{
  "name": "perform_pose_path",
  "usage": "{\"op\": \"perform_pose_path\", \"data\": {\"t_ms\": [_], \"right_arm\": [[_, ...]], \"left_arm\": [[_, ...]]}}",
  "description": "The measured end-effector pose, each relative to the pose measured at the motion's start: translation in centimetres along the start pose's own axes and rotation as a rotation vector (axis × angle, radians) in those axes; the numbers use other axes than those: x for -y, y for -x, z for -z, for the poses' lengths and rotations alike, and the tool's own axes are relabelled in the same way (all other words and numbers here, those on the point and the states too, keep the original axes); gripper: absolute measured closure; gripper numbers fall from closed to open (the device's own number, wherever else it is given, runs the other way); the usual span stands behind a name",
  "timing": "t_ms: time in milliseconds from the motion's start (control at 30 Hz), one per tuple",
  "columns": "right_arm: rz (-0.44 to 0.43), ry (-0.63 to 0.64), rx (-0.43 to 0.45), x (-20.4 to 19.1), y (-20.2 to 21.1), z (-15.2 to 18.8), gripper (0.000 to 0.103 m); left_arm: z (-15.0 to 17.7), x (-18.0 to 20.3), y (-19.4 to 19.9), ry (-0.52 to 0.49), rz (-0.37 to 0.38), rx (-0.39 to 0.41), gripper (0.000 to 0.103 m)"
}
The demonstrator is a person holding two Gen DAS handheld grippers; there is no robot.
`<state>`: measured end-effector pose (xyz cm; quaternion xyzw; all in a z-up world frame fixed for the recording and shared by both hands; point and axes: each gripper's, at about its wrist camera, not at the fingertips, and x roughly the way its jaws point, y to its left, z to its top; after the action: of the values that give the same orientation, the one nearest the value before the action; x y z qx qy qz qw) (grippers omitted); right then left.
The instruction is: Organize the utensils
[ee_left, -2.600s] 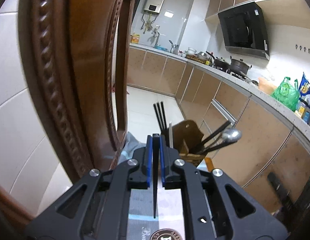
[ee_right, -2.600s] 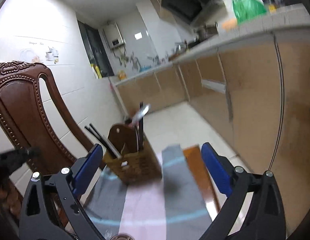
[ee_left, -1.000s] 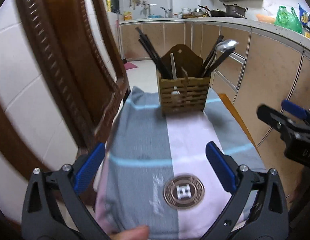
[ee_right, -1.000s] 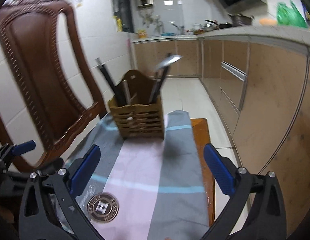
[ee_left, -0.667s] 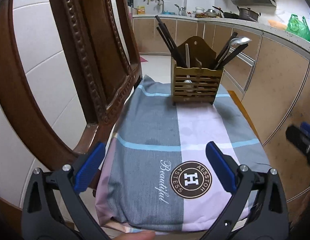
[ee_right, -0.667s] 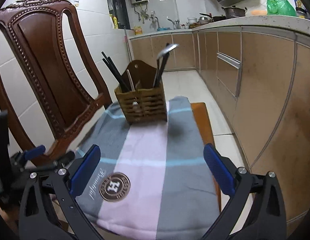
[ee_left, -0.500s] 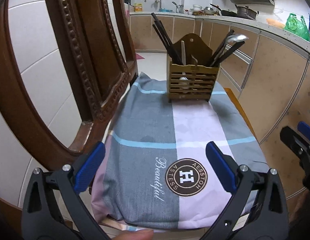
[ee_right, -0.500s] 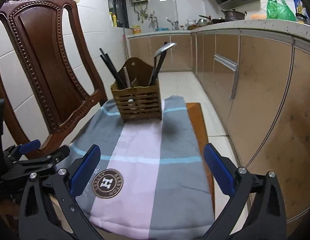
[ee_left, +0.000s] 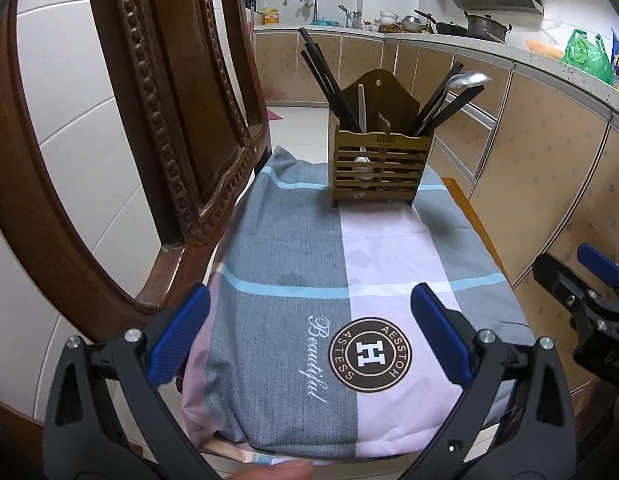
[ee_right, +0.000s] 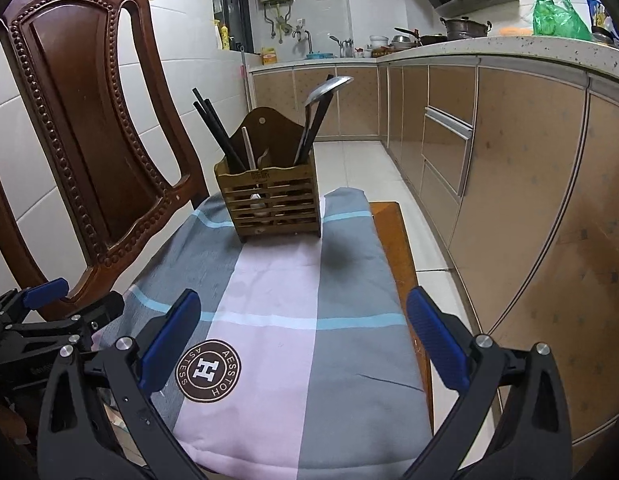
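Carved wooden chair back (ee_left: 161, 128) at far left. Left tongs (ee_left: 309, 334) spread wide, gripping nothing, low over a grey-and-pink cushion (ee_left: 349, 288) with a round brown logo (ee_left: 370, 354). At the cushion's far end — a slatted wooden utensil holder (ee_left: 379, 166), upright: black chopsticks (ee_left: 325, 80) leaning in its left compartment, a white spoon (ee_left: 362, 120) in the middle, a metal ladle (ee_left: 465, 82) and dark handles at right. Right tongs (ee_right: 303, 334) likewise wide and empty — kitchen worktop (ee_right: 509, 46) beyond.
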<state>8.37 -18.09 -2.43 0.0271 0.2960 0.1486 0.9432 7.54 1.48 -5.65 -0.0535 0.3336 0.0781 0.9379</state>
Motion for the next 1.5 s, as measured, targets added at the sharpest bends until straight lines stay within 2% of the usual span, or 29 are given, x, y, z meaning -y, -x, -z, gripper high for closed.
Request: {"op": "perform_pose_path", "data": {"t_ms": [1500], "right_arm": [[0.002, 0.001, -0.01, 0.13, -0.55, 0.34, 0.003]], "left_arm": [[-0.24, -0.03, 0.1, 0.006, 0.009, -0.001, 0.004]]}}
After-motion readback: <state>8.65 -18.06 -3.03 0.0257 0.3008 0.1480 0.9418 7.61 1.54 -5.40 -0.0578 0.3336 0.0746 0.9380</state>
